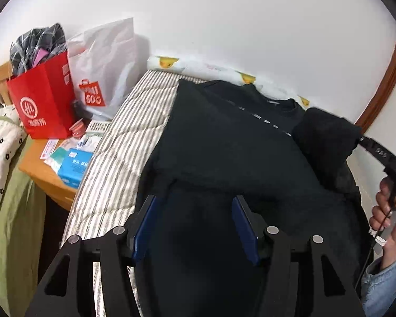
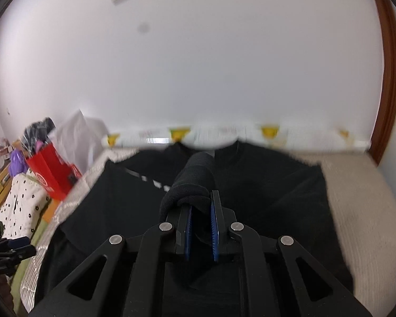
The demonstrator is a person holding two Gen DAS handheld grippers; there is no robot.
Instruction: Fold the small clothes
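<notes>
**Black garment spread on striped bed, sleeve lifted**

Black cotton long-sleeved top with a dashed white line across the chest [image 1: 224,142] is lying flat on the grey-and-white striped quilted bed [image 1: 124,142], its collar pointing toward the white wall [image 1: 250,26].

Right tool [image 2: 201,211] is pinching a bunched black sleeve [image 2: 195,182] of that top between nearly closed blue pads, holding it up above the body of the garment. In the left wrist view the same sleeve is hanging from the tool at the right edge, gripped by a hand [image 1: 390,219] in a pale blue denim sleeve.

Left tool [image 1: 195,222] is hovering over the lower hem with its blue pads about half apart, clasping nothing.

Red paper shopping bag [image 1: 45,100] and white plastic bag [image 1: 103,60] are standing on the wooden desk [image 1: 39,171] beside the bed.
</notes>
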